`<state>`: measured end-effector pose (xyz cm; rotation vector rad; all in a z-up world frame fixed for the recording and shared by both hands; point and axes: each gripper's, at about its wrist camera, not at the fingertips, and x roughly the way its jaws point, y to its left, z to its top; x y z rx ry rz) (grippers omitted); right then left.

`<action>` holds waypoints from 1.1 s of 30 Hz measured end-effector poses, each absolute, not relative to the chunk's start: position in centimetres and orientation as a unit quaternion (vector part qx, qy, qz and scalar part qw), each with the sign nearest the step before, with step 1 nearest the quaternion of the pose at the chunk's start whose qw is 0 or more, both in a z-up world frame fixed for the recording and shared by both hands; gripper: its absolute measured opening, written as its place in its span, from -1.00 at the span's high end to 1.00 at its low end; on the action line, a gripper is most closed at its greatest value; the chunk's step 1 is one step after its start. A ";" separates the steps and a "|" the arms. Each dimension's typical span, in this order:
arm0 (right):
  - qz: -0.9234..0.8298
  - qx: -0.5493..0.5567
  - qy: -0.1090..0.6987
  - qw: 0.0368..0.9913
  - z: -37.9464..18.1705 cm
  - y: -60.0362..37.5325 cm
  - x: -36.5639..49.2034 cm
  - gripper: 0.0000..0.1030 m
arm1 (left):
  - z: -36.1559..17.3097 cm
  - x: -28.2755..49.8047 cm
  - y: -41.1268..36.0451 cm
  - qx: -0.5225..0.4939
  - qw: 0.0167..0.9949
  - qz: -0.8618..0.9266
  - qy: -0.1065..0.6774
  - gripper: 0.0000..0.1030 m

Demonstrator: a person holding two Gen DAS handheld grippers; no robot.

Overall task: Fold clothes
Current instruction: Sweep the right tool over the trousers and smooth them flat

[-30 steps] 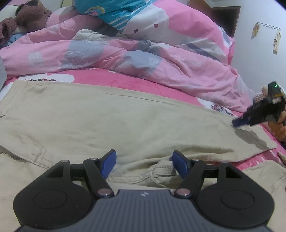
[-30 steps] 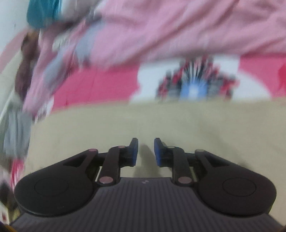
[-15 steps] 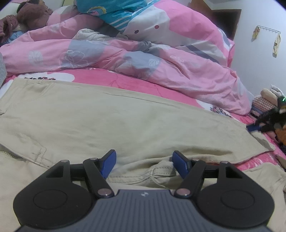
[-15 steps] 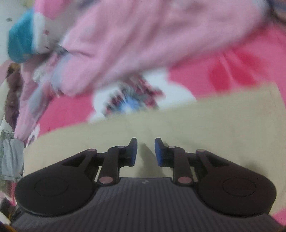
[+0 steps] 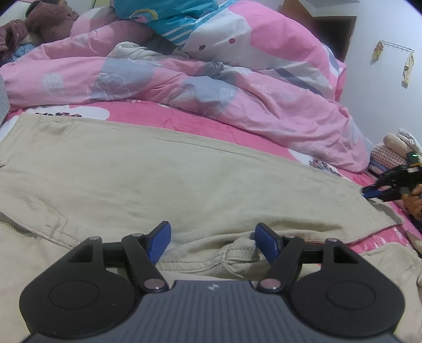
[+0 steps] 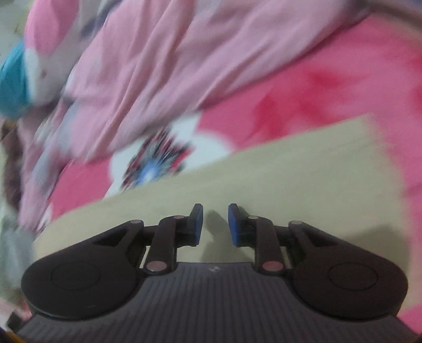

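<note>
Beige trousers [image 5: 184, 179] lie flat across the pink bed sheet [image 5: 163, 116], one leg stretching right to its hem [image 5: 387, 213]. My left gripper [image 5: 213, 232] hovers open over a bunched seam [image 5: 237, 250] near the crotch, with nothing between its fingers. My right gripper [image 5: 369, 191] is at the far right, low over the hem end of the leg. In the blurred right wrist view, the right gripper [image 6: 215, 216] shows a narrow gap with nothing in it, just above the beige leg [image 6: 290, 168].
A rumpled pink duvet [image 5: 211, 79] and a teal pillow [image 5: 168, 15] pile up behind the trousers. Folded items [image 5: 390, 153] sit at the bed's right edge by the wall. A second beige fabric part [image 5: 382, 263] lies at lower right.
The right gripper has slid right along the trouser leg, out to the hem, and dropped lower. The left gripper and the trousers have stayed put.
</note>
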<state>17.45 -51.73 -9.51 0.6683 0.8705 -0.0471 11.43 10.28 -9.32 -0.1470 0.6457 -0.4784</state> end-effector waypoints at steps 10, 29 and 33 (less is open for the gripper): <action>-0.092 0.339 0.353 0.867 -7.9 -54.0 17.4 0.60 | -9.3 11.4 10.3 -0.075 0.917 -0.234 0.313 -0.40; 0.085 0.340 0.423 0.836 -5.2 -35.2 14.0 0.52 | -8.2 11.1 14.7 -0.193 0.918 -0.214 0.272 -0.41; 0.201 0.274 0.473 0.813 -7.8 -22.3 18.4 0.52 | -8.5 11.6 15.2 -0.201 0.915 -0.203 0.285 -0.37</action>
